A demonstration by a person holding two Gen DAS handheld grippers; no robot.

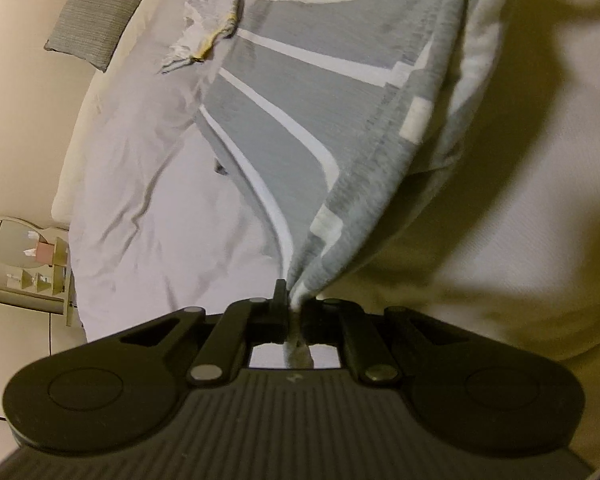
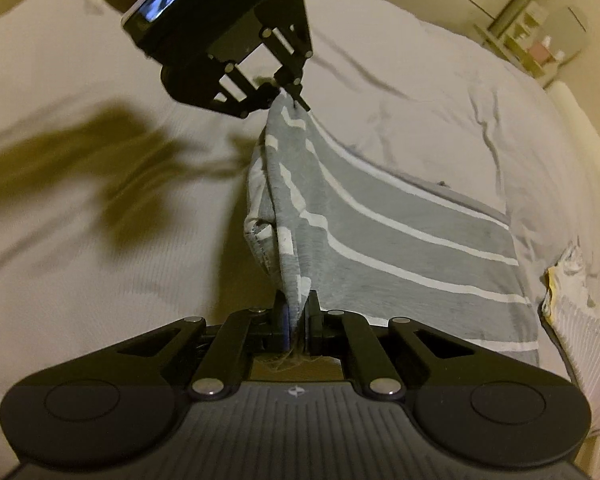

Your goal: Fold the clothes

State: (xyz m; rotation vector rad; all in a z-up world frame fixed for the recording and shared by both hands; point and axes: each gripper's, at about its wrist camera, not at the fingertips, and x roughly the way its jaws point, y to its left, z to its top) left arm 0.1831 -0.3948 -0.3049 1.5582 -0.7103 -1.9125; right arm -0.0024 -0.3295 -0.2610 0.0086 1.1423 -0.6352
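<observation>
Striped garment (image 2: 380, 232) betw. both jaws

Striped garment (image 2: 400, 240) spread on the bed (image 2: 440, 92), its lifted edge strung between two grippers. Right gripper (image 2: 296, 316) clamps the near end; left gripper (image 2: 290, 98) clamps the far end, above the bed. Crumpled cloth (image 2: 576, 292) lies right of the garment. Shelf (image 2: 528, 44) stands far right, beyond the bed.

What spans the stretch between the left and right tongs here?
The lifted edge of the grey striped garment, clamped by the left tongs and the right tongs; nothing else, as the right wrist view shows.
</observation>
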